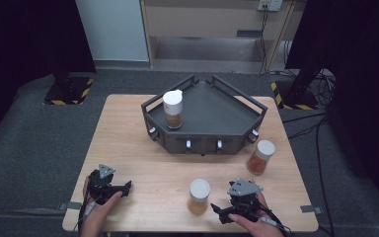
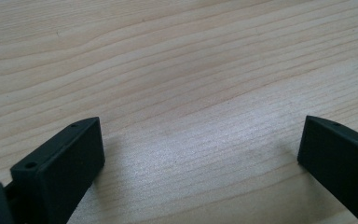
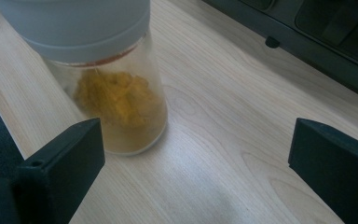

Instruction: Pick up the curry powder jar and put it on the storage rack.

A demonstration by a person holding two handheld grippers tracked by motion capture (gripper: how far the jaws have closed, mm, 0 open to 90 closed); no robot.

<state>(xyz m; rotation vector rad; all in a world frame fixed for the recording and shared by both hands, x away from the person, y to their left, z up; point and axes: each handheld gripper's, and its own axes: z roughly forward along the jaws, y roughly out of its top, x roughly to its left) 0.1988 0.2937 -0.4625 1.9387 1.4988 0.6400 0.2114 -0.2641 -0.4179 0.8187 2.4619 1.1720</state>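
Three clear jars with white lids hold orange-brown powder. One jar (image 1: pixel 172 110) stands inside the dark angular tray (image 1: pixel 212 106) at its left. A second jar (image 1: pixel 260 157) stands on the table to the right of the tray's front. The third jar (image 1: pixel 199 196) (image 3: pixel 114 93) stands near the front edge, just left of my right gripper (image 1: pixel 217 211) (image 3: pixel 196 149), which is open; the jar is ahead of its left jaw, not between the jaws. My left gripper (image 1: pixel 126 187) (image 2: pixel 200 140) rests at the front left, open over bare wood.
The wooden table (image 1: pixel 128 143) stands on grey floor. The tray's front wall (image 3: pixel 303 42) carries small white knobs (image 1: pixel 188 143). Hands hold both grippers at the near edge. Black stands and cables lie on the floor behind the table.
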